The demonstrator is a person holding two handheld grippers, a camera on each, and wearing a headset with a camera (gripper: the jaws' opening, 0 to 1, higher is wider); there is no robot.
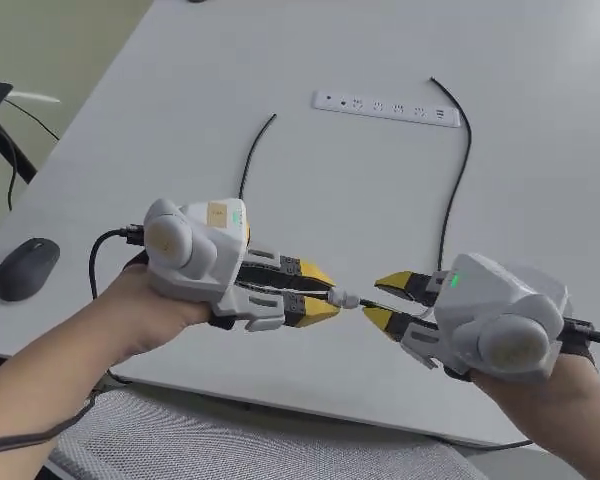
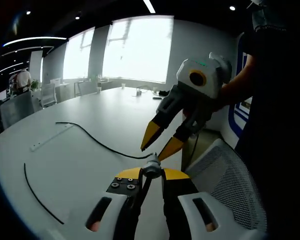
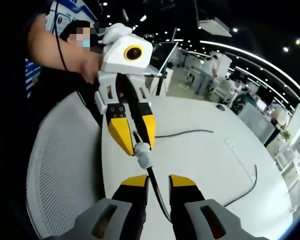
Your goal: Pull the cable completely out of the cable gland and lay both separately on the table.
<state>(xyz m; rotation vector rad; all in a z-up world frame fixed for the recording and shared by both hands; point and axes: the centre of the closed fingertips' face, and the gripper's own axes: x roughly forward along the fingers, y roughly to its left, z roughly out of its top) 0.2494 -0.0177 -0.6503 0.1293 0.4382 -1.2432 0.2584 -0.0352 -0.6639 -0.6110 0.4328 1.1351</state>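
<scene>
A small light-grey cable gland point(image 1: 347, 299) sits pinched at the tips of my left gripper point(image 1: 330, 292), which is shut on it above the table's near edge. In the left gripper view the gland point(image 2: 151, 167) rests between the yellow tips of my left gripper point(image 2: 152, 174), with a black cable point(image 2: 142, 192) running back between the jaws. My right gripper point(image 1: 385, 300) faces it from the right, open, its tips just short of the gland. In the right gripper view a black cable point(image 3: 157, 192) leads from the gland point(image 3: 142, 152) down between the parted jaws of my right gripper point(image 3: 159, 180).
A white power strip point(image 1: 385, 108) lies at the far side of the white table point(image 1: 540, 80), its black cord point(image 1: 460, 170) trailing toward me. A loose black cable point(image 1: 252, 160) lies left of centre. A dark mouse point(image 1: 27, 268) sits at the left edge. A mesh chair point(image 1: 230, 440) stands below.
</scene>
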